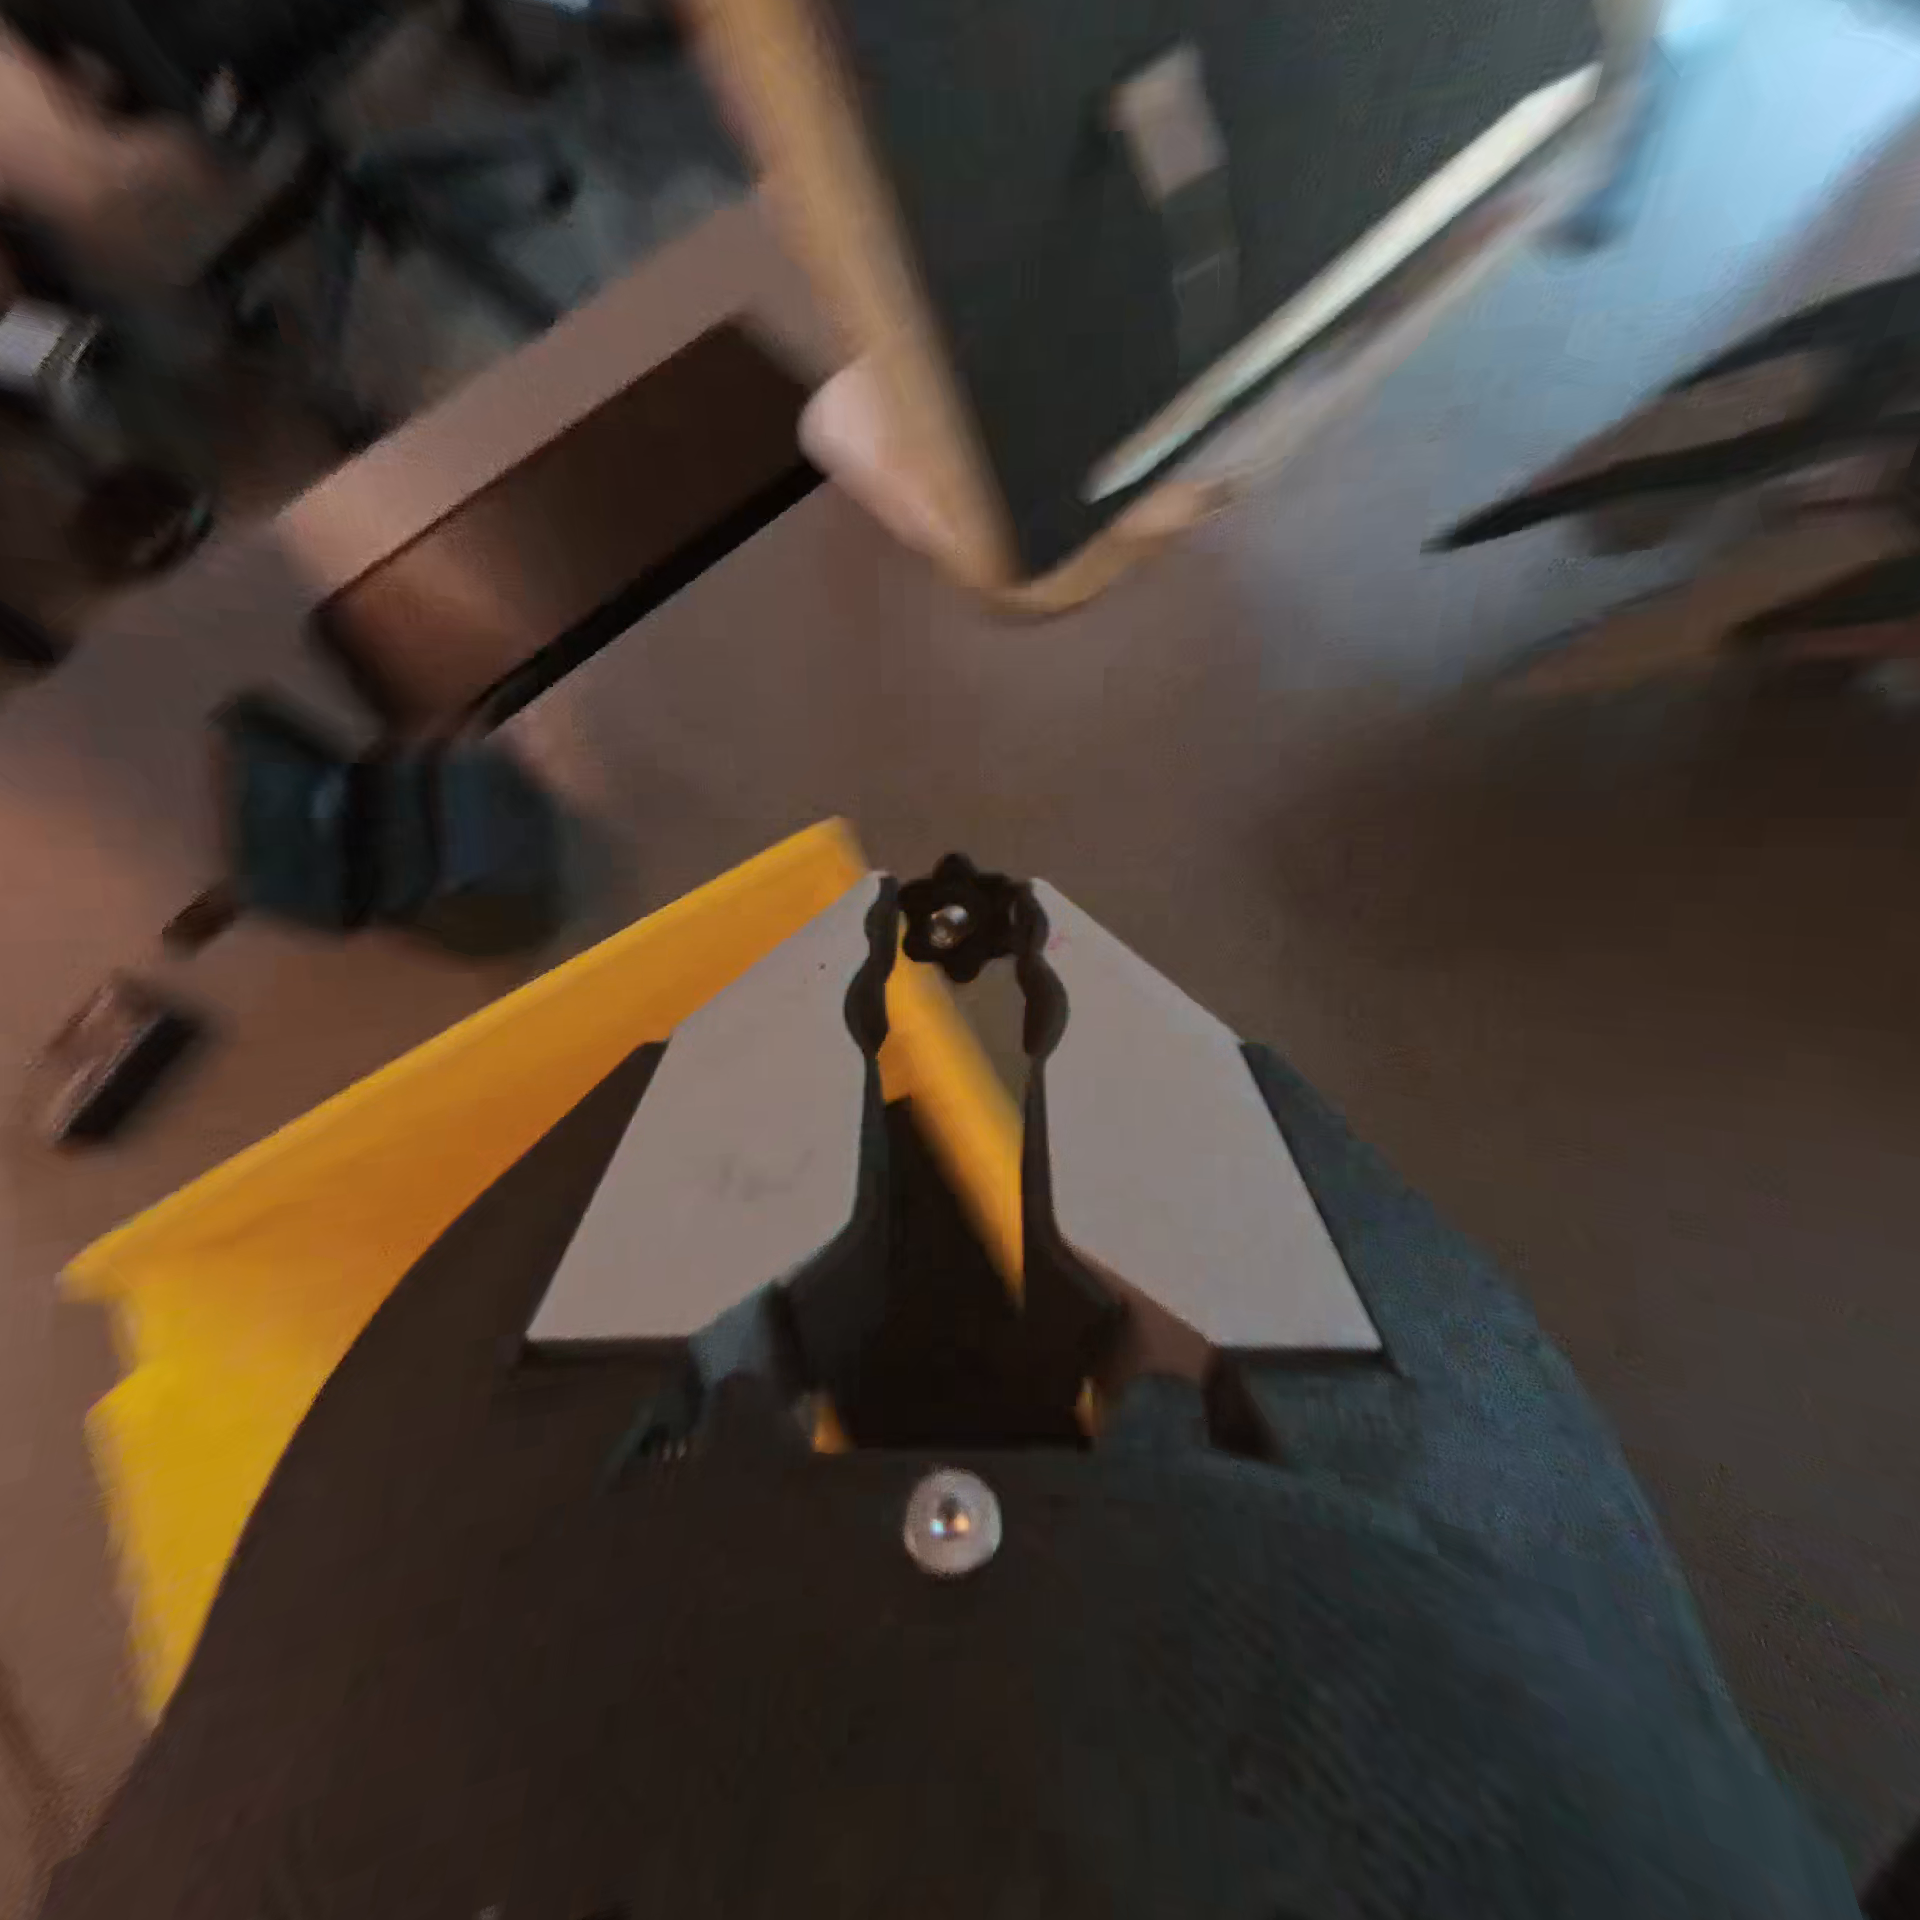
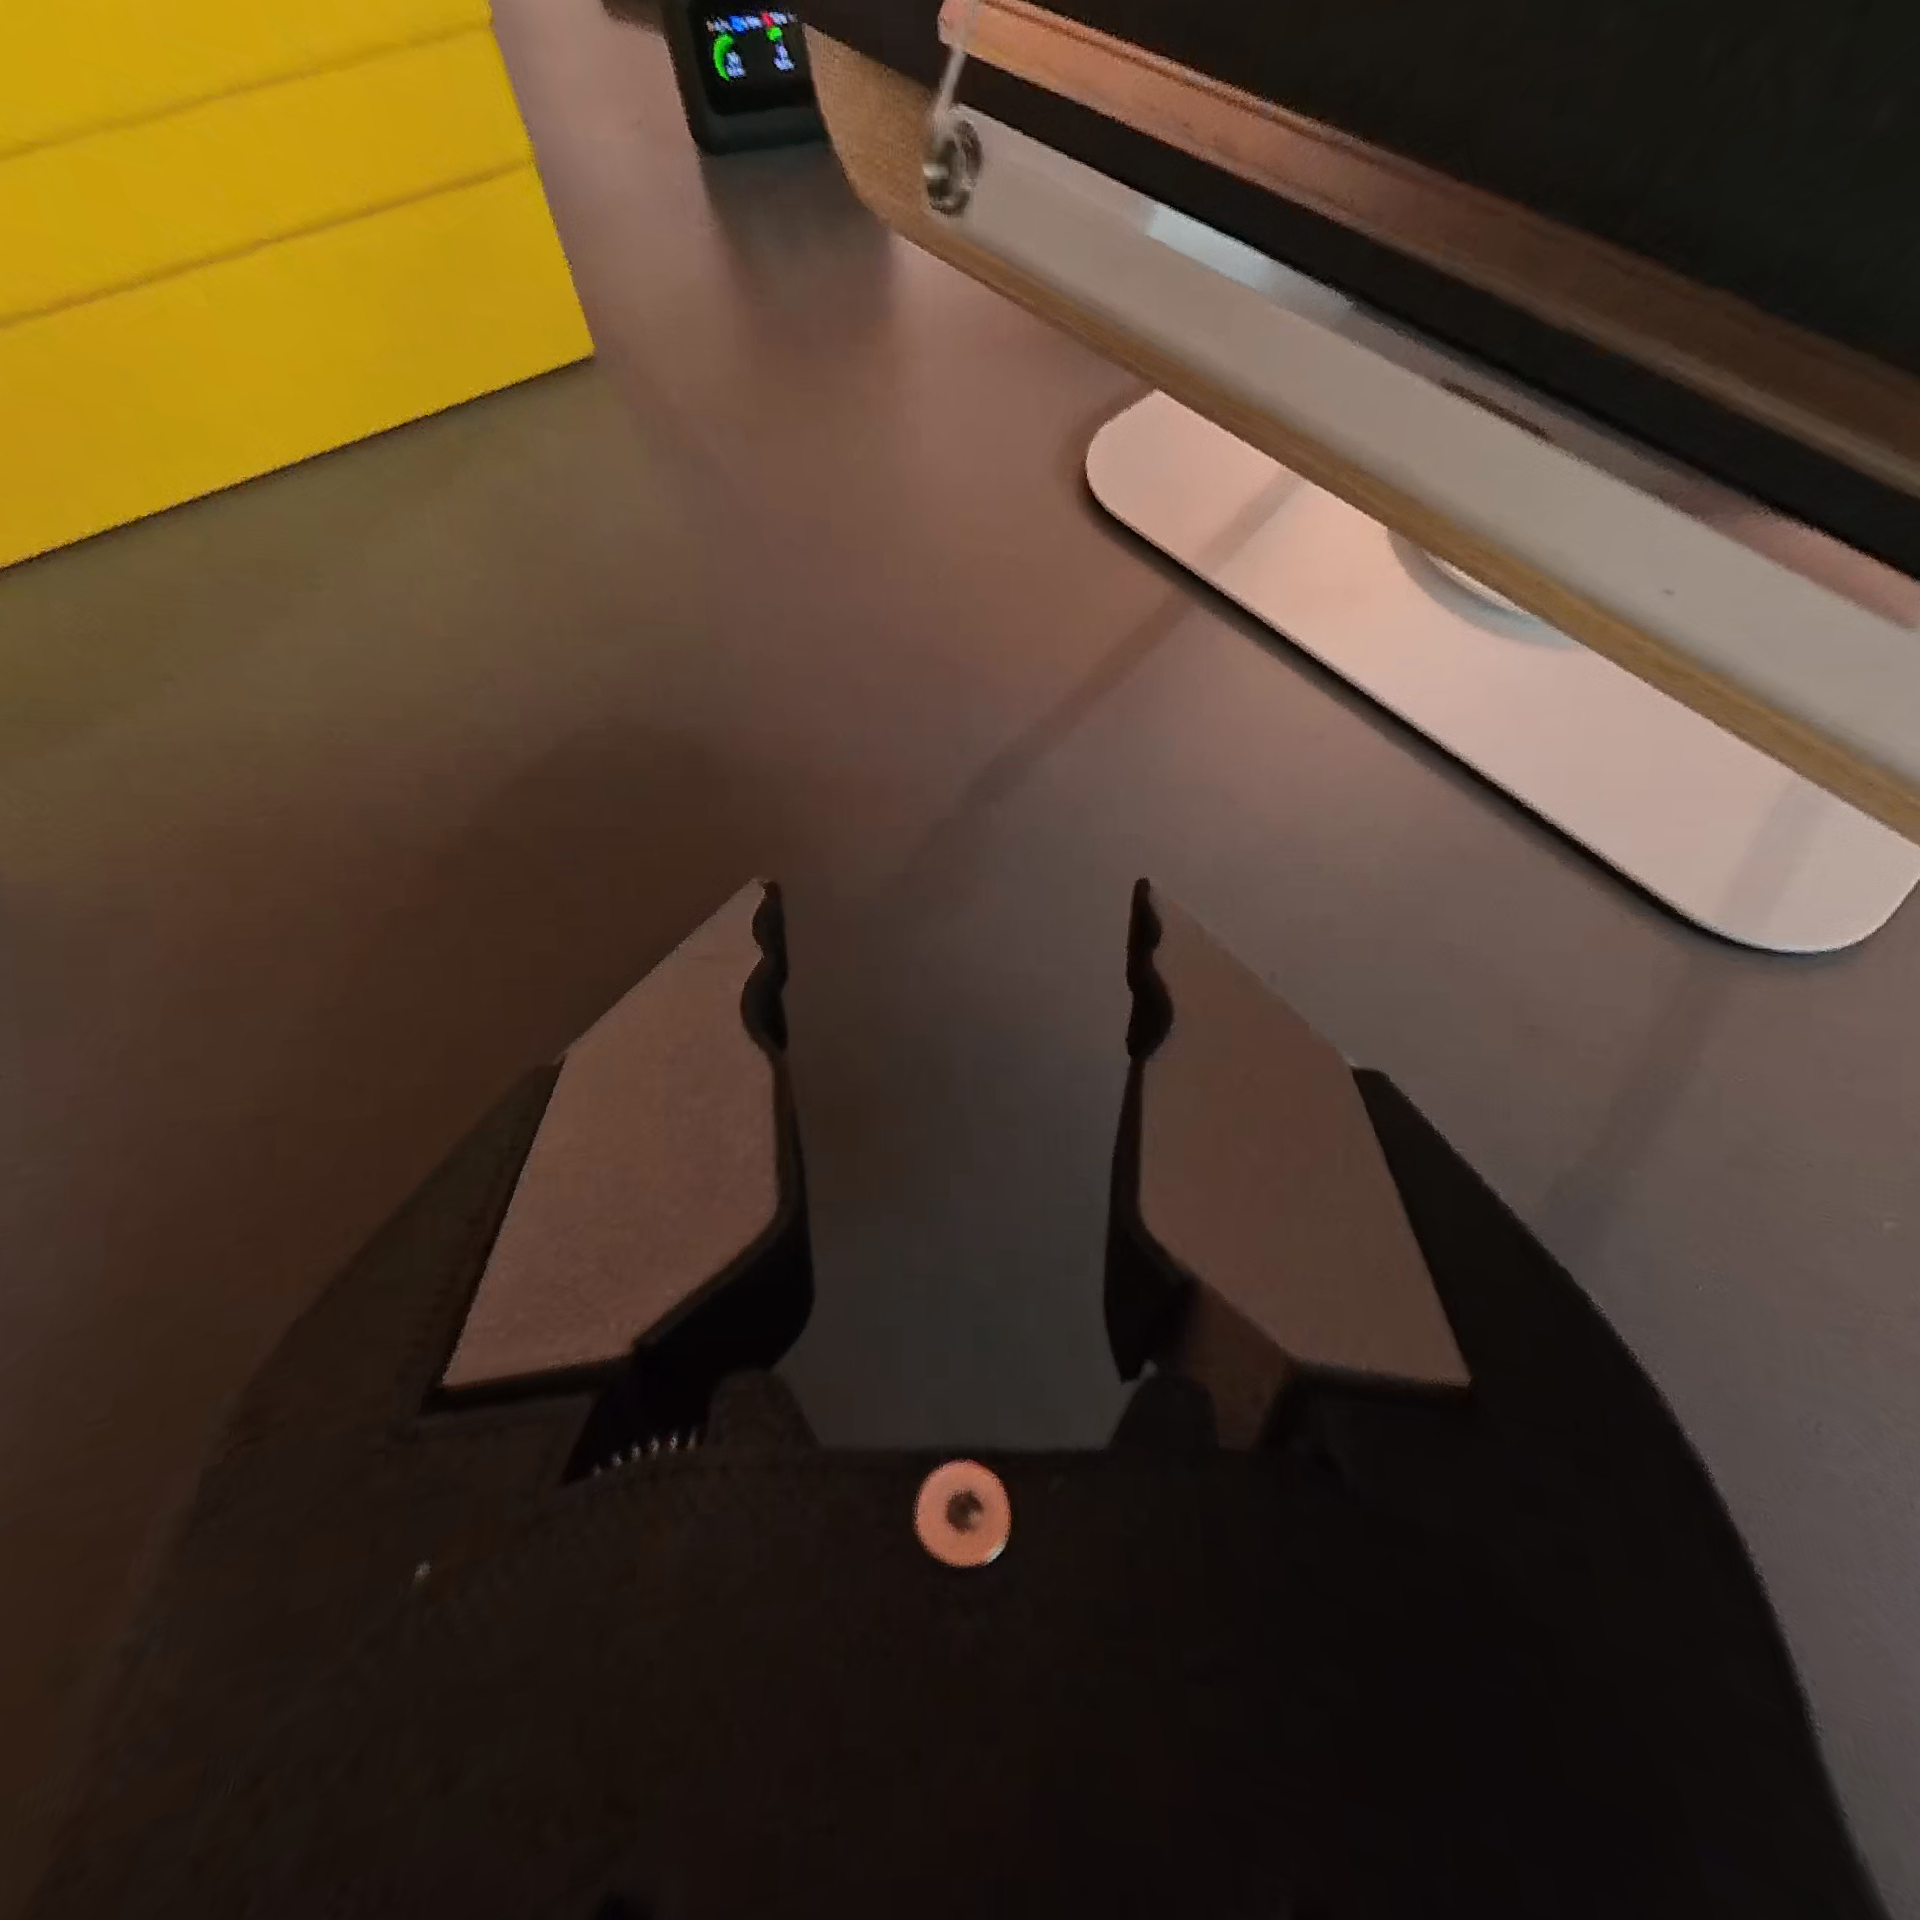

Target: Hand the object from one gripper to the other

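Observation:
In the left wrist view my left gripper (image 1: 954,902) is shut on a small black star-shaped knob (image 1: 948,930) with a silver screw in its middle, pinched at the fingertips. A yellow box (image 1: 343,1226) lies under and to the left of the fingers. In the right wrist view my right gripper (image 2: 956,904) is open and empty, with its jaws wide apart above the dark table (image 2: 623,727). Neither view clearly shows the other gripper.
The left view is blurred by motion: a brown box (image 1: 540,520), a dark blurred object (image 1: 364,831) and a wooden-edged panel (image 1: 883,312) lie ahead. The right view shows the yellow box (image 2: 249,260) at far left, a small lit display (image 2: 753,73) and a monitor stand base (image 2: 1455,675). My hands' fingertips stand some 25 centimetres from each other. From my left tips it is roughly 20 centimetres to the small lit display (image 2: 753,73); from my right, 35 centimetres.

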Available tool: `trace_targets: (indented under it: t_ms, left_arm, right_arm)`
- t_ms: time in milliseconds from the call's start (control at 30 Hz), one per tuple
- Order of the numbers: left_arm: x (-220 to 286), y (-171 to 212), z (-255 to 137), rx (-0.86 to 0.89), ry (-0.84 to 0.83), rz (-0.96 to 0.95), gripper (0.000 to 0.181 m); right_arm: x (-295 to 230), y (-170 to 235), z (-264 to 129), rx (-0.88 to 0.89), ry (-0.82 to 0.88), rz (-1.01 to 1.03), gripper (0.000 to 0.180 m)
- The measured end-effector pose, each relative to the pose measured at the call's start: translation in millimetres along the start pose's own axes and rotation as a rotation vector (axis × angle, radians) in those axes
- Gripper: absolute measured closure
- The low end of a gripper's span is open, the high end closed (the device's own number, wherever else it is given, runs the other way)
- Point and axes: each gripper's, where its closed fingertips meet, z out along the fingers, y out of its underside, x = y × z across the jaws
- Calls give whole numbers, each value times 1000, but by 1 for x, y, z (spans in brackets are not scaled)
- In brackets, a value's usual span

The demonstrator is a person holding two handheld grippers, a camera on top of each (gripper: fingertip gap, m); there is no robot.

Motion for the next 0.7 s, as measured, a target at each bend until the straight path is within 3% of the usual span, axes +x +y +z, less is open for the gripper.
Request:
trace_targets:
  t_ms: [133, 233, 333, 500, 700]
  left_arm:
    - [124, -19, 13, 142, 218, 116, 162]
    - [173, -14, 51, 206, 259, 132, 162]
    - [192, 0, 97, 181, 282, 59, 162]
    - [206, -9, 129, 197, 275, 118, 162]
    - [199, -11, 121, 325, 389, -34, 162]
  right_arm:
    - [-11, -8, -3, 46, -28, -70, 117]
    - [-12, -6, -6, 41, 7, -140, 124]
    - [0, 0, -9, 16, 81, -162, 127]
    - [3, -6, -11, 69, 52, -117, 125]
    - [12, -10, -9, 88, 93, -68, 128]
